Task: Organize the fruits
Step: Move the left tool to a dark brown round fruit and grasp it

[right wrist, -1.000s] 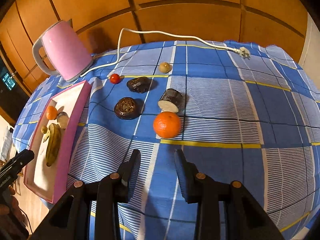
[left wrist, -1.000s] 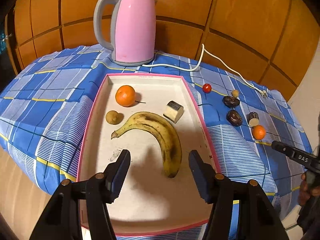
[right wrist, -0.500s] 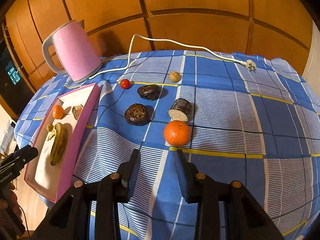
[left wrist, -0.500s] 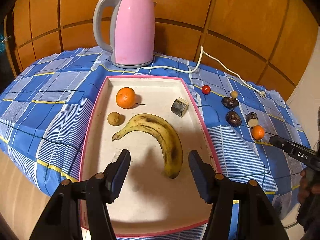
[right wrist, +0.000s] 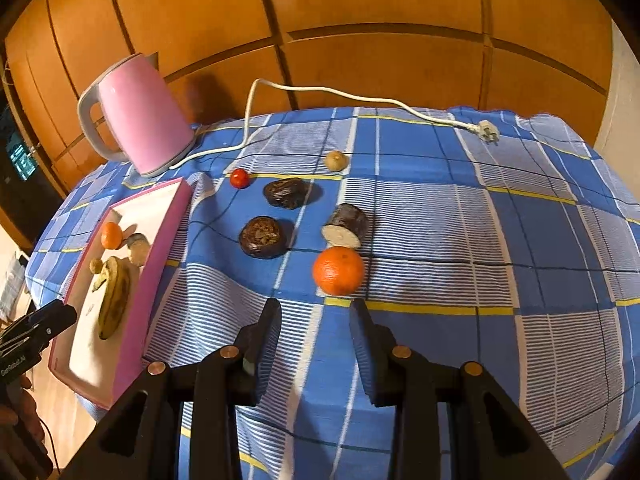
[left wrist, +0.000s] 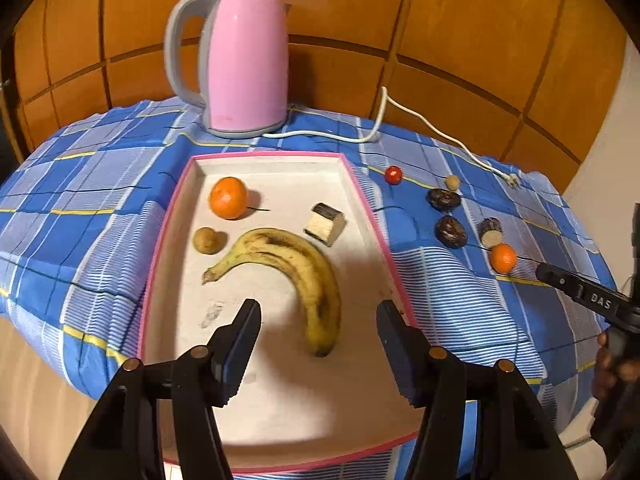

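Note:
A pink-rimmed white tray [left wrist: 362, 208] holds a banana [left wrist: 296, 268], an orange [left wrist: 228, 198], a small brown fruit [left wrist: 206, 240] and a cut dark-skinned piece [left wrist: 325, 224]. My left gripper [left wrist: 318, 320] is open and empty above the tray's near half. On the cloth right of the tray lie an orange [right wrist: 338, 271], a cut dark piece [right wrist: 346, 226], two dark wrinkled fruits [right wrist: 262, 237] [right wrist: 288, 193], a cherry tomato [right wrist: 239, 178] and a small tan fruit [right wrist: 335, 160]. My right gripper [right wrist: 314, 312] is open and empty, just short of that orange.
A pink kettle [left wrist: 244, 64] stands behind the tray; its white cord [right wrist: 360, 98] and plug [right wrist: 489, 131] run across the back of the blue checked tablecloth [right wrist: 500, 240]. A wood-panelled wall is behind. The table edge drops off near both grippers.
Both grippers have drawn back and risen slightly, so the table looks a little farther away. The cut piece in the tray has turned. Both stay open.

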The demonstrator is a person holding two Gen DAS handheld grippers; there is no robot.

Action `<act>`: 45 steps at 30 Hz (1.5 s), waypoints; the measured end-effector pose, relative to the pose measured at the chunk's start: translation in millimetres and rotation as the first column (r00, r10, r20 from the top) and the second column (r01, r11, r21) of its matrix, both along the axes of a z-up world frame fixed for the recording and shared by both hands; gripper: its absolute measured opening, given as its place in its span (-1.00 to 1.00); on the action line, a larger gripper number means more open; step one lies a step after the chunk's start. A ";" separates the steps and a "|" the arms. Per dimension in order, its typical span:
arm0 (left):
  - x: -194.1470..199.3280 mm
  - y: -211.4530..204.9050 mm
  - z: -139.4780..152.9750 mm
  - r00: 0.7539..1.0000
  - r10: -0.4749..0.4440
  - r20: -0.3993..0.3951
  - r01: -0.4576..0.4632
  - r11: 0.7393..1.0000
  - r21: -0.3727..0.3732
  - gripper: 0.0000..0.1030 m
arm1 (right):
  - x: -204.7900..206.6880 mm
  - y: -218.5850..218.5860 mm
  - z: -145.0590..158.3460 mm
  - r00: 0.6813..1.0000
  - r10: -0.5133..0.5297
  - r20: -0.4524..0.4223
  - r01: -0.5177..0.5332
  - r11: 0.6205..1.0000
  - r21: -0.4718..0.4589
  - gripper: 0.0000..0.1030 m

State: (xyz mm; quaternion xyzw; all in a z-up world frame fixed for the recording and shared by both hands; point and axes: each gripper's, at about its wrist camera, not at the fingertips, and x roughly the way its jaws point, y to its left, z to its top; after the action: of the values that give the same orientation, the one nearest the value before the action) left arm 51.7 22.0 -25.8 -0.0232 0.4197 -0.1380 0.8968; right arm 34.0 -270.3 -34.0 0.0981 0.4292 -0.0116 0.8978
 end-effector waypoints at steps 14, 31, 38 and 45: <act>45.2 -64.5 23.0 0.988 -0.155 -0.009 0.154 0.988 -0.029 0.18 | -9.6 -28.7 -3.9 0.998 -0.065 0.001 0.065 0.998 0.018 -0.31; 142.5 -185.1 -4.3 0.944 -0.292 -0.157 0.292 0.956 -0.021 0.36 | -16.9 -60.9 -16.5 0.993 -0.119 -0.023 0.120 0.991 0.060 -0.29; 186.5 -216.3 -34.3 0.930 -0.276 -0.242 0.291 0.956 0.028 0.37 | -17.1 -71.2 -24.5 0.991 -0.128 -0.048 0.131 0.988 0.075 -0.28; 197.1 -225.1 -53.5 0.920 -0.294 -0.260 0.307 0.952 0.009 0.01 | -13.9 -77.4 -36.3 0.988 -0.134 -0.076 0.141 0.986 0.090 -0.28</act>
State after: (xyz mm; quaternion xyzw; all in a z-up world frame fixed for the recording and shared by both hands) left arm 248.7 -203.0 -79.4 0.0459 0.5338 -0.2593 0.8035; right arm 20.1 -347.7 -70.2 0.1696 0.4524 -0.0567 0.8737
